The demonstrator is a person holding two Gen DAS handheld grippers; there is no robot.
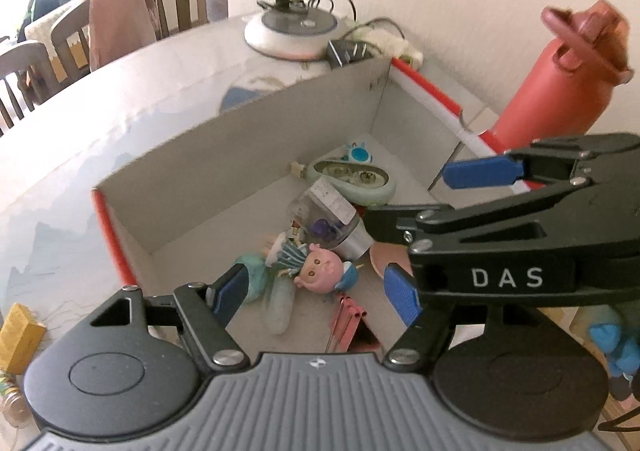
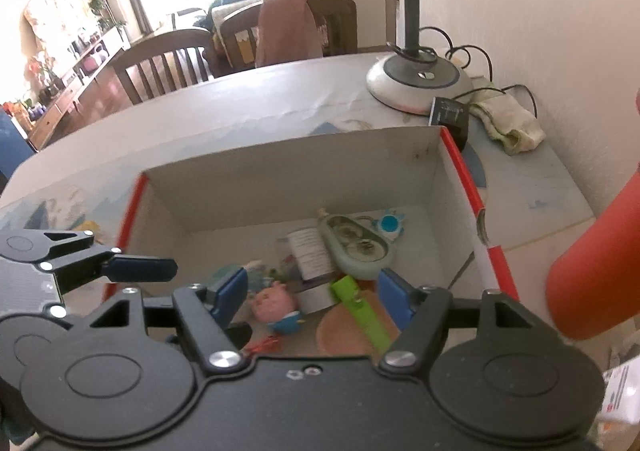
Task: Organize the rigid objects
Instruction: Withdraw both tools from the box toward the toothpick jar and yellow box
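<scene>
White letters "DAS" show on the right gripper (image 1: 412, 211), the only readable writing. Both it and the left gripper (image 1: 320, 291) hang over the cardboard box (image 2: 280, 175) with fingers spread, holding nothing. Inside lie a pink-faced doll (image 1: 320, 269), a labelled clear jar (image 1: 332, 219) whose print is illegible, and a green clip (image 2: 360, 311).

Boxes: one open cardboard box (image 2: 424, 187) with red edges
Toy dolls in the box: one pink-faced doll (image 1: 320, 269)
Pale green cases in the box: one (image 2: 360, 247)
Red bottles: one (image 1: 556, 75) beside the box
Lamp bases: one (image 2: 416, 85)
Wooden chairs: at least two (image 2: 160, 63)
Yellow packets: one (image 1: 18, 335)
</scene>
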